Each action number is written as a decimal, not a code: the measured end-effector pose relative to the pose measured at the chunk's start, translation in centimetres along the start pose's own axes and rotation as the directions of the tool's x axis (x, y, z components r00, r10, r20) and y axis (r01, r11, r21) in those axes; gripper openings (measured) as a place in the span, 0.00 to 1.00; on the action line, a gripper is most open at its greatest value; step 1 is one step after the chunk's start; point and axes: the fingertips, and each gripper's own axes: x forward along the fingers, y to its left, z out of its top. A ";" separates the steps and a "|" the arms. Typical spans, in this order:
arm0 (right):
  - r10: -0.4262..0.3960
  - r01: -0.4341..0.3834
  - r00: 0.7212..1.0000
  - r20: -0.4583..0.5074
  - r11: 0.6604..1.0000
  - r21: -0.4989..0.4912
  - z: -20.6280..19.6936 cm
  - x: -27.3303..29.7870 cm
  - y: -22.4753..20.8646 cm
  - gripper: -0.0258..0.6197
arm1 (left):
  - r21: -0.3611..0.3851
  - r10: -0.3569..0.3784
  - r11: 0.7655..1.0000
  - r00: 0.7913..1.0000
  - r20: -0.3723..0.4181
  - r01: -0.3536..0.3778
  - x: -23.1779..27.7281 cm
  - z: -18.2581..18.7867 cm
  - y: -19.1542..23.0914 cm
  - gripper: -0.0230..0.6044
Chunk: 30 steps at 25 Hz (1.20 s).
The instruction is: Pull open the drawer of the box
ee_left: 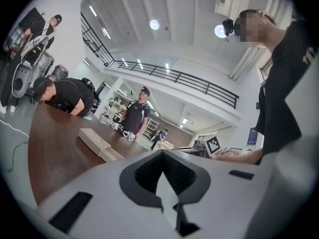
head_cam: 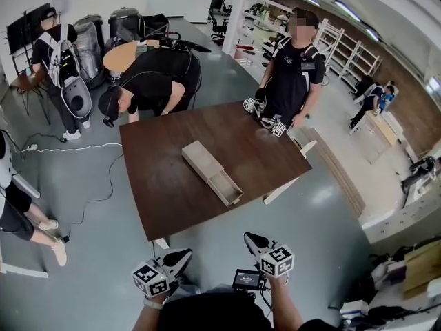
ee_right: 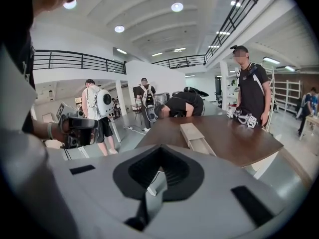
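Note:
A long beige box point(head_cam: 200, 159) lies on the dark brown table point(head_cam: 165, 185), with its drawer point(head_cam: 226, 187) pulled out toward the table's near right edge. The box point(ee_left: 91, 137) and the drawer point(ee_left: 112, 154) show small in the left gripper view, and the box point(ee_right: 190, 131) with its drawer point(ee_right: 204, 147) also shows in the right gripper view. My left gripper point(head_cam: 180, 257) and right gripper point(head_cam: 254, 241) hover low, short of the table's near edge and well away from the box. Both are shut and hold nothing. The left gripper point(ee_left: 162, 154) and the right gripper point(ee_right: 160, 148) point toward the table.
A person point(head_cam: 295, 64) stands at the table's far right corner with another pair of grippers point(head_cam: 264, 115) resting there. Another person point(head_cam: 157, 80) bends over the far edge. A cable point(head_cam: 103, 185) runs across the floor on the left, where a person's legs point(head_cam: 21, 216) stand.

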 end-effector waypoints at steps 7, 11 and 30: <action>0.061 -0.062 0.998 -0.021 0.997 -0.044 -3.2 -4.2 2.3 0.02 | -0.044 -0.023 0.999 0.999 0.023 0.024 1.8 -2.1 -5.0 0.04; 0.074 -0.079 0.996 -0.056 0.993 -0.083 -5.9 -8.3 3.0 0.02 | -0.037 -0.057 0.998 0.998 0.034 0.058 3.9 -3.5 -9.8 0.04; 0.148 -0.149 0.989 0.024 0.988 0.047 -17.9 -22.8 10.5 0.02 | -0.016 -0.116 0.993 0.981 -0.154 0.115 3.7 -15.9 -27.6 0.04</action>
